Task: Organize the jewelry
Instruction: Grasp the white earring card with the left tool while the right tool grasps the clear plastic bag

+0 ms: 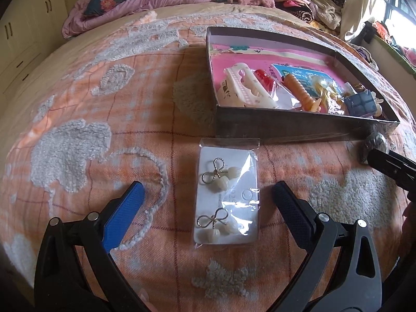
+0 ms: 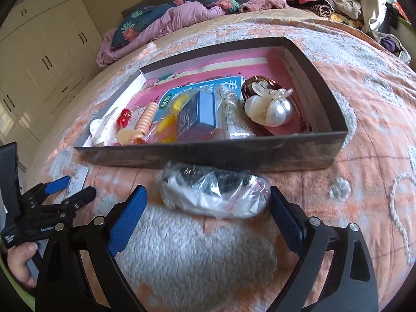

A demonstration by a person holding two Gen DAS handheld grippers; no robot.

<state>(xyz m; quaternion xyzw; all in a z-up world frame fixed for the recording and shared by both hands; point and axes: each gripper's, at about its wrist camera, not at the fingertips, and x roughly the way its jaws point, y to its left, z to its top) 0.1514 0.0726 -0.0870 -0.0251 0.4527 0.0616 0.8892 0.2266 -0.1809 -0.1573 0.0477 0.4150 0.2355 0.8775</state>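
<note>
With both hand-held grippers released, left (image 1: 208,195) astride the earring packet (image 1: 227,197) on the bed, right (image 2: 208,200) astride the plastic bag (image 2: 214,195), slippery film may be pinched without contents

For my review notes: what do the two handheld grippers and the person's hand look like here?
Both the left gripper and the right gripper have black plastic frames with silver rivets and tapered fingers faced with textured blue pads. The left one's body carries small white lettering. A bare hand grips its handle; no sleeve or cables show.
</note>
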